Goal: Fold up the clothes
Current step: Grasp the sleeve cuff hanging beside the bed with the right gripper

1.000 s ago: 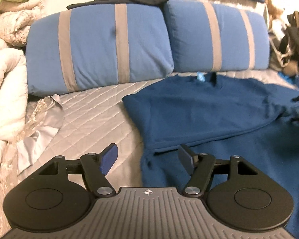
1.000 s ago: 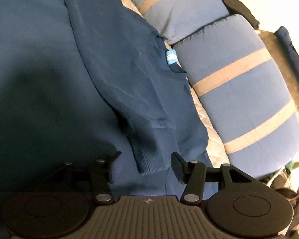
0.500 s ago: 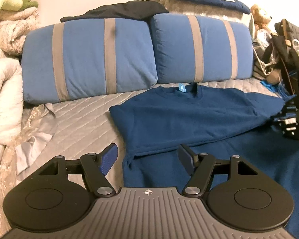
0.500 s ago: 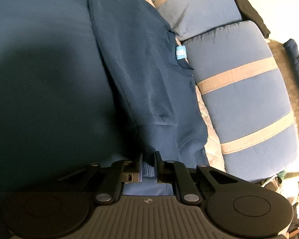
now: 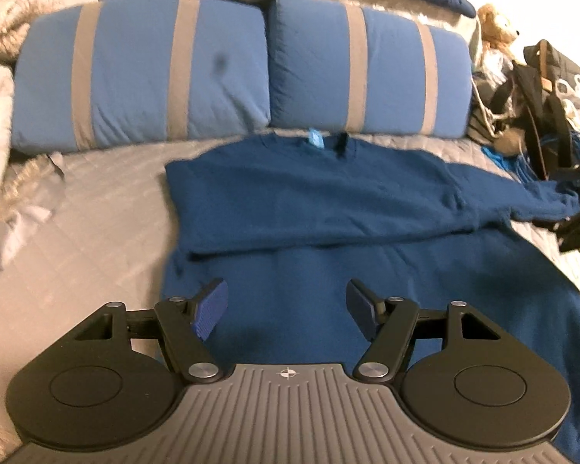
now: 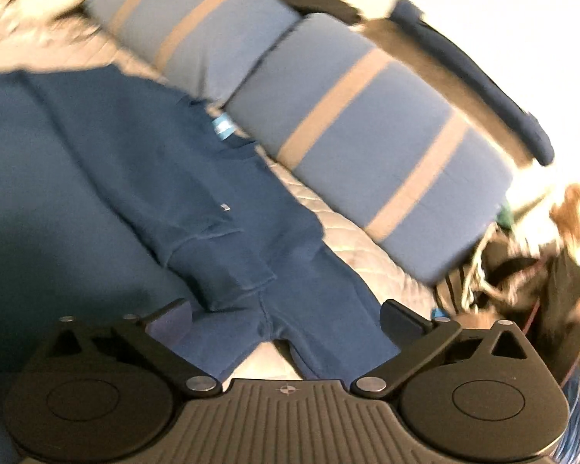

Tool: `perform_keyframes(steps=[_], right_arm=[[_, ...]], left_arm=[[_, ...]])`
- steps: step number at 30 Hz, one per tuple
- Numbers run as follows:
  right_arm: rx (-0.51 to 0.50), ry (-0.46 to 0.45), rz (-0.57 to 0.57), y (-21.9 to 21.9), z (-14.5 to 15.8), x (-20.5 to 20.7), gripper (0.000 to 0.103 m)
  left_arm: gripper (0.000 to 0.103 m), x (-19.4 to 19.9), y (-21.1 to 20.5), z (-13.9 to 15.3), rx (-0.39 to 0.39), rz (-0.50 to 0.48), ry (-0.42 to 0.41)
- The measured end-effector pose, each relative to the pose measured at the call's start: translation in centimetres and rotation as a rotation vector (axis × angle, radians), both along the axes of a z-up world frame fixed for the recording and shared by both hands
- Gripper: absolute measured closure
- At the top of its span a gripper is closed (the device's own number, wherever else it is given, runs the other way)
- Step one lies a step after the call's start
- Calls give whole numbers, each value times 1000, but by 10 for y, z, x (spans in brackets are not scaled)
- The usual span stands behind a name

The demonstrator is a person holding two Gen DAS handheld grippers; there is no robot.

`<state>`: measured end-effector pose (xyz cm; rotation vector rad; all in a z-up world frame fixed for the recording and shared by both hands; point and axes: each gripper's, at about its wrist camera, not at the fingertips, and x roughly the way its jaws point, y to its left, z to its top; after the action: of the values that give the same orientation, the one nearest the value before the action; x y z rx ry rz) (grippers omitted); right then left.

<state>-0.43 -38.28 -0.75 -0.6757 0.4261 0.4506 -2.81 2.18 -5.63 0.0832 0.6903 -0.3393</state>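
A: What is hard to read here?

B: The right wrist view is smeared throughout. At two o'clock the teddy bear (image 6: 572,208) is only a brown blur, and the dark bags (image 6: 522,270) below it cannot be told apart.

A: And the sweatshirt (image 5: 328,208)?

B: At four o'clock its lower body runs out past the edge of the left wrist view. The label (image 5: 314,140) at twelve o'clock is too small to read.

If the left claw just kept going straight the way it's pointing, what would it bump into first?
Most likely the dark blue sweater spread on the bed. The left gripper is open and empty, angled down over that cloth. The striped blue pillows lie farther on, though depth is hard to judge.
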Motion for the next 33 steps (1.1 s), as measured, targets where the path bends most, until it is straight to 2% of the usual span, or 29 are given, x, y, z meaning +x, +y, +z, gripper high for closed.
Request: perform_keyframes(steps=[9,15,17,18,20,25,31,33], right_arm=[[227,53,-248,-74,8,14,1],[407,127,-498,-156,6,39,24],[481,152,-589,-185,2,47,36],[522,163,-634,-199,0,51,39],[612,183,-723,-230,-4,59,53],[834,211,-901,-294,-16,73,71],[977,213,-973,-331,-22,93,73],[997,206,-983,-335,-23,96,73]], left_arm=[[36,1,-12,-25,0,5,39],[36,3,-6,-29,-46,14,51],[36,4,-4,-29,-60,8,51],[36,4,-5,-29,-59,4,51],[36,4,-7,-29,-48,-5,50],[36,4,-11,-30,-27,-13,50],[36,8,-9,-31,-52,-19,78],[36,8,-9,-32,-56,-20,80]])
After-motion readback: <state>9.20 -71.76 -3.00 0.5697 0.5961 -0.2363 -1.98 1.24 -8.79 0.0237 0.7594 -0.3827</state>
